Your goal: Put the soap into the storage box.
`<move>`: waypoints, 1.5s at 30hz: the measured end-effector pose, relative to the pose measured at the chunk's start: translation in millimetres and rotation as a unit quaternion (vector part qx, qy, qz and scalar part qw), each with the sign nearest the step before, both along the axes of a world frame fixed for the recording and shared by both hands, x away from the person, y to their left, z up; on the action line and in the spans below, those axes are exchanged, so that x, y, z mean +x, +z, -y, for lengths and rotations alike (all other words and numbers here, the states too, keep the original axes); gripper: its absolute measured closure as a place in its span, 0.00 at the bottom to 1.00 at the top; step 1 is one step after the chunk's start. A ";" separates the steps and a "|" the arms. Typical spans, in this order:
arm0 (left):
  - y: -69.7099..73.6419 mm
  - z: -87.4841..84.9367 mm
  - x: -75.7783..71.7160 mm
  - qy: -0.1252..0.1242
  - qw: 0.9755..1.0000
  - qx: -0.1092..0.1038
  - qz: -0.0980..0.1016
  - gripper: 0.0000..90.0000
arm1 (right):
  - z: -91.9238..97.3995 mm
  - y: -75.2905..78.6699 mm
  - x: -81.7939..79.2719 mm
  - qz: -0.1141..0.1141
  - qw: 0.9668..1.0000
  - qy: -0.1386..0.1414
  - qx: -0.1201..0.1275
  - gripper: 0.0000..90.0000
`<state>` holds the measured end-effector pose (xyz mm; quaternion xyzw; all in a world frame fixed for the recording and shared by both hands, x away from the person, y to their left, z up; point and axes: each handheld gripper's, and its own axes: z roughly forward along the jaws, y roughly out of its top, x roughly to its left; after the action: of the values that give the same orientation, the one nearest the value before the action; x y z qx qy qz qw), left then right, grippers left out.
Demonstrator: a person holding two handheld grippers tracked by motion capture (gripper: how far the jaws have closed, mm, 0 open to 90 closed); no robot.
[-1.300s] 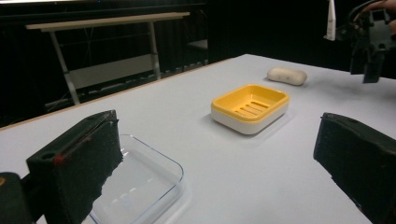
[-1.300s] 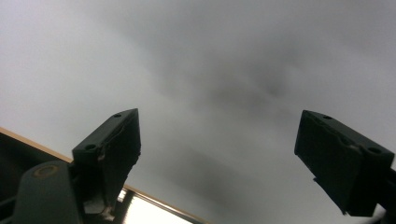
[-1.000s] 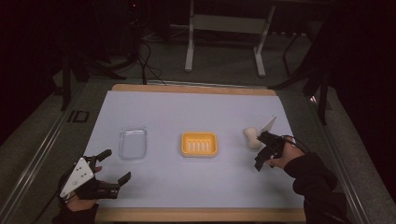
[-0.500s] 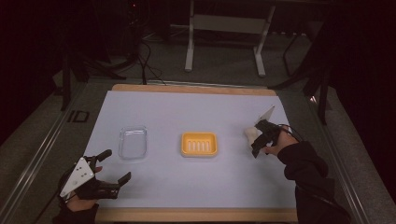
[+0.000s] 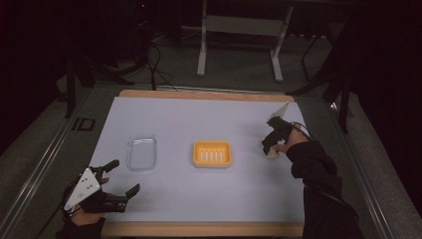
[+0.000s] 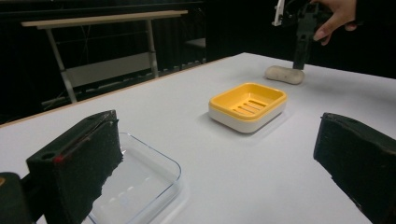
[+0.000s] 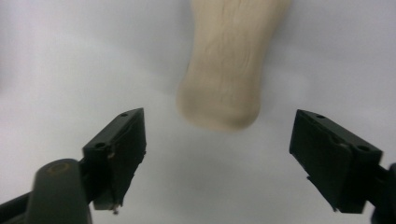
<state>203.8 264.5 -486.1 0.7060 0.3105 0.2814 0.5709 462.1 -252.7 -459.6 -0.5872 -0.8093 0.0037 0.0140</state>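
A dim room surrounds the pale surface (image 5: 209, 199) with its wooden edge; beyond it stands a light metal table frame (image 5: 239, 35) on grey floor (image 5: 45, 144); dark cables (image 5: 154, 59) trail there.

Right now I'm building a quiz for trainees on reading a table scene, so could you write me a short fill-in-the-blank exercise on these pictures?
1. The soap dish in the middle of the table is ____ in colour.
2. The clear tray lies on the dish's ____ side in the high view.
3. The right gripper is poised over a pale bar of ____.
4. Nothing is between the fingers of the left gripper, which stand ____.

Missing words: yellow; left; soap; open
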 end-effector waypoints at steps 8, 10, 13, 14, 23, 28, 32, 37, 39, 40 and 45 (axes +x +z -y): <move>-0.2 0.5 -0.1 -0.002 1.000 0.002 0.000 0.01 | -4.8 -6.8 13.6 0.007 1.000 -0.012 -0.005 0.24; -0.2 0.5 -0.1 -0.002 1.000 0.002 0.000 0.01 | -5.7 -9.5 16.5 0.009 1.000 -0.014 -0.006 0.25; -0.3 0.7 0.0 -0.002 1.000 0.002 0.000 0.01 | -7.2 -14.2 19.7 0.005 1.000 -0.015 -0.011 0.26; -0.3 0.7 0.0 -0.003 1.000 0.002 0.000 0.01 | -7.8 -15.4 20.5 0.003 1.000 -0.016 -0.012 0.27; -0.6 1.1 0.3 -0.004 1.000 0.003 -0.001 0.01 | -8.5 -28.5 29.5 -0.002 0.999 -0.026 -0.019 0.34; -0.6 1.0 0.2 -0.005 1.000 0.005 -0.001 0.01 | -8.1 -35.4 32.5 -0.003 0.999 -0.031 -0.025 0.40; -0.8 1.3 0.3 -0.006 1.000 0.005 -0.001 0.01 | -7.0 -37.4 34.5 -0.003 0.999 -0.032 -0.018 0.44; -0.8 1.4 0.4 -0.007 1.000 0.006 -0.003 0.01 | -7.3 -37.8 37.0 0.000 0.999 -0.033 -0.014 0.47; -0.8 1.4 0.5 -0.007 1.000 0.004 -0.004 0.01 | -7.1 -37.6 38.0 -0.001 0.999 -0.034 -0.014 0.47; -0.9 1.4 0.5 -0.007 1.000 0.005 -0.004 0.01 | -7.1 -37.6 38.1 -0.001 0.999 -0.034 -0.013 0.48; -1.2 1.9 0.6 -0.008 1.000 0.007 -0.005 0.01 | -6.9 -37.6 38.4 -0.005 0.999 -0.031 -0.015 0.49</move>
<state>204.4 262.6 -487.3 0.7138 0.3058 0.2751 0.5668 500.5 -245.8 -497.2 -0.6121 -0.7905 0.0180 0.0096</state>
